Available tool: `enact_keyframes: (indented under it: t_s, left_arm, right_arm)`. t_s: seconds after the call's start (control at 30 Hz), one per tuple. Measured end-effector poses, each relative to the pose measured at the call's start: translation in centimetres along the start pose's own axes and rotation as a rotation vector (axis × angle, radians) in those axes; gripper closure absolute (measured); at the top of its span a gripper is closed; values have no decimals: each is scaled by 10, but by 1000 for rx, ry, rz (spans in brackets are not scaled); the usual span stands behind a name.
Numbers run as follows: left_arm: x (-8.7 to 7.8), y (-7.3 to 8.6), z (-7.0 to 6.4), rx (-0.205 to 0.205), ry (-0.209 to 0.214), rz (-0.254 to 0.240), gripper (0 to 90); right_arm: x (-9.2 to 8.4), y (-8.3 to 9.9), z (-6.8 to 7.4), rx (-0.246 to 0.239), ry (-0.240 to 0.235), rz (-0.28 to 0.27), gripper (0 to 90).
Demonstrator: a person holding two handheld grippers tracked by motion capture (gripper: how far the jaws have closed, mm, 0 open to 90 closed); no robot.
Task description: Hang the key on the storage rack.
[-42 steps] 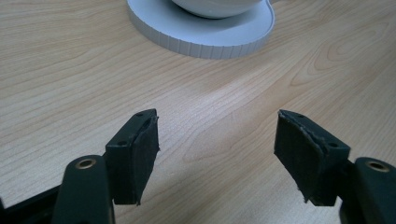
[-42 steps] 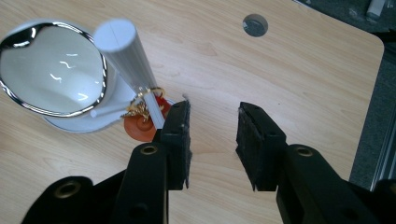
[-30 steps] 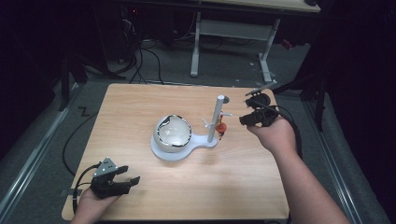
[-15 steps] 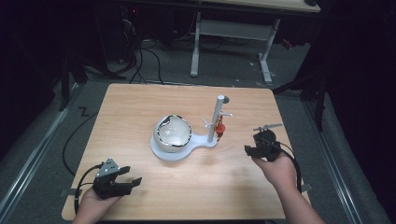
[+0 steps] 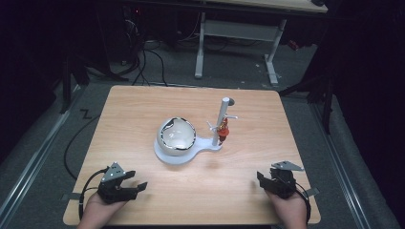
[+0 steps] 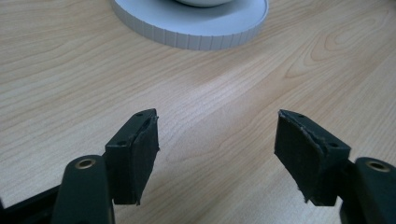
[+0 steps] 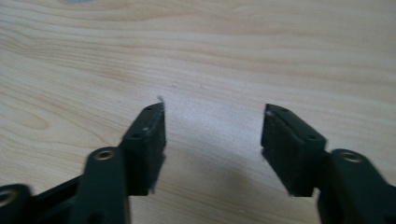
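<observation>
- At the table's [image 5: 143, 114] near right corner: right gripper [image 5: 277, 180], pulled back from beside the white post [image 5: 222, 119] a second ago, jaws spread wide on nothing.
- At the near left corner: left gripper [image 5: 125, 187], unmoved, equally wide and empty.
- Mid-table: glossy bowl [image 5: 177, 136] on its round white base [image 5: 184, 157]; small red piece [image 5: 223, 130], perhaps clipped on, at the post.
- Likely a finished step, both hands parked.

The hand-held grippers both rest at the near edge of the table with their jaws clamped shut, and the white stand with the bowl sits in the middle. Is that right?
Not quite: the jaws are open, not shut. The left gripper view and the right gripper view each show two black pads wide apart over bare wood. The rest holds: the left hand-held gripper and right hand-held gripper sit at the table's near edge, and the white stand with its bowl is mid-table.
</observation>
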State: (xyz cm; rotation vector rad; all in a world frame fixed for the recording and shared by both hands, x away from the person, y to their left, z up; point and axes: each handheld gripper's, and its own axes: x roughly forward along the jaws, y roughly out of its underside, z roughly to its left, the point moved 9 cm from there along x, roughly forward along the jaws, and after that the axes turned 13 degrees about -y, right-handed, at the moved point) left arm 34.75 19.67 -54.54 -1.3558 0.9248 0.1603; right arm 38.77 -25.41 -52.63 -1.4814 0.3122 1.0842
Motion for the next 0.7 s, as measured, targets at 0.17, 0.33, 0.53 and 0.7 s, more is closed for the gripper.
enact_keyframes:
  t_s: [0.17, 0.33, 0.53, 0.7]
  left_arm:
    - [1, -1, 2, -11, -17, -7, 303]
    - [2, 2, 4, -14, -26, -2, 297]
    - [3, 0, 5, -11, -19, -4, 297]
    - [10, -8, 2, -6, -4, -16, 299]
  right_arm:
    - [6, 2, 3, -44, -21, -10, 353]
    - [10, -6, 6, -51, -33, -37, 353]
    - [12, -1, 6, -55, -37, -13, 355]
    - [6, 7, 2, -41, -25, -13, 355]
